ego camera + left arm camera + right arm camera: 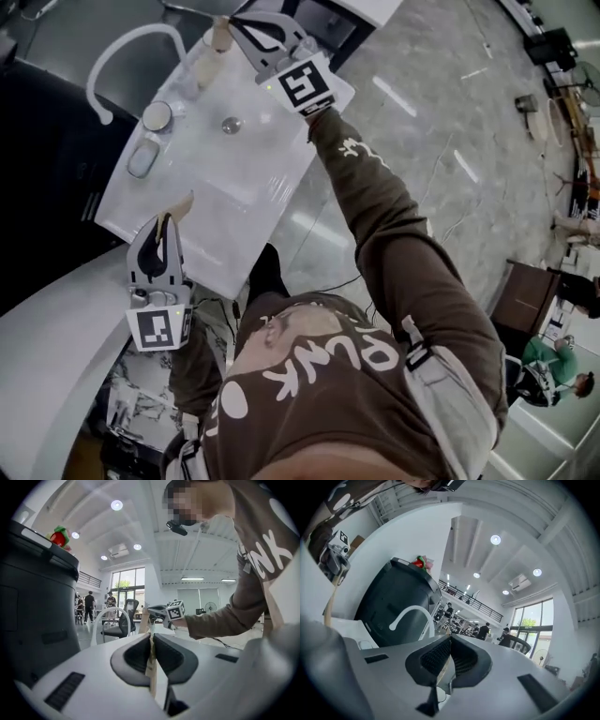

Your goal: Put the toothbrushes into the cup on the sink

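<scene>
Left gripper (167, 223) sat low at the near corner of the white rectangular sink (234, 206), and its jaws were pressed tight together on a pale wooden toothbrush (181, 206). The left gripper view settled it: the thin tan handle ran straight down the seam between the two dark pads, with no gap on either side. The brush's free end poked out past the jaw tips, tilted over the sink's near edge.

Over at the far end, the right gripper (236, 25) hung above the sink's back corner, arm stretched right across in its brown sleeve. It too was clamped, on a second wooden toothbrush (220, 36), whose pale end stuck out beyond the tips. The right gripper view showed the ribbed pads closed on that tan sliver.

And the target: a round pale cup (157, 116) stood on the sink's left rim, near the foot of the white arched tap (131, 42), with a small oval dish (142, 157) just beside it. The metal drain (232, 124) lay out in the basin, apart from the cup. Neither brush was in the cup; both were held in the air, clear of it, one at each end of the sink.
</scene>
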{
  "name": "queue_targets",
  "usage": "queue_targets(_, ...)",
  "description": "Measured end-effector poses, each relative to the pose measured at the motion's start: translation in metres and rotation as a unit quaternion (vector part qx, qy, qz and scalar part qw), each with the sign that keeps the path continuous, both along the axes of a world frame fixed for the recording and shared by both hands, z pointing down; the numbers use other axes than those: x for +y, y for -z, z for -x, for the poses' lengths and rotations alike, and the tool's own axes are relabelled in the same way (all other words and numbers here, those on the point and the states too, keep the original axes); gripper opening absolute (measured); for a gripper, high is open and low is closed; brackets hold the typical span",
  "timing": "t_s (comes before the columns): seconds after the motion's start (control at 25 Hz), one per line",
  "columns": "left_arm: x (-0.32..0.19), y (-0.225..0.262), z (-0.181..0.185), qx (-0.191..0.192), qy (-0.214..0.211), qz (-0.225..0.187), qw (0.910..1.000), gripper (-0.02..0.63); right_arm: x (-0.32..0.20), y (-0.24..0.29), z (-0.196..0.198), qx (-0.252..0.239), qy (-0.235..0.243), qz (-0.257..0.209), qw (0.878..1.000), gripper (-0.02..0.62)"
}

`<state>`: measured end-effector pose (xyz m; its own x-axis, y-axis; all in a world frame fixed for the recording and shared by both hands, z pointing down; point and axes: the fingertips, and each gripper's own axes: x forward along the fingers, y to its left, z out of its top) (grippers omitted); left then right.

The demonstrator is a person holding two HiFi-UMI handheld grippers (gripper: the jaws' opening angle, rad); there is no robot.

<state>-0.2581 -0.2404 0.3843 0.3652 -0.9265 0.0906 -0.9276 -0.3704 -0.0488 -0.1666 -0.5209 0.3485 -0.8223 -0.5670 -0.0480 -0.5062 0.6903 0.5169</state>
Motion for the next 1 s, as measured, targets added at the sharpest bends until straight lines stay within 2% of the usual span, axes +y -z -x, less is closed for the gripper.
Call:
queue_targets(0.16,-0.018,-0.005,0.015,0.004,0.007,0.003,1.0,0.021,-0.053,-0.023,0.026,0.019,-0.007,-0.002,1.0,0.011)
queue_targets(0.36,-0.036,-0.005,0.026,0.008,0.017,0.004,0.9998,0.021,-0.1,-0.075,0.036,0.036,-0.024,0.038,0.998,0.011)
queue_targets(0.56,-0.052,-0.007,0.031,0.006,0.021,0.003,0.9998,0.021,-0.125,-0.114,0.036,0.034,-0.045,0.078,0.995,0.011)
queue_targets(0.76,-0.064,0.002,0.031,-0.005,0.018,-0.002,0.9998,0.021,-0.133,-0.132,0.035,0.03,-0.049,0.098,0.993,0.017)
queue_targets(0.84,-0.071,0.01,0.033,-0.014,0.014,-0.013,0.9997,0.021,-0.132,-0.129,0.033,0.019,-0.046,0.101,0.994,0.045)
queue_targets(0.92,-0.08,0.018,0.038,-0.027,0.009,-0.025,0.9993,0.021,-0.129,-0.124,0.033,0.009,-0.035,0.104,0.994,0.18)
queue_targets(1.0,-0.09,0.023,0.046,-0.032,0.007,-0.035,0.9988,0.021,-0.123,-0.117,0.032,0.001,-0.025,0.1,0.995,0.215)
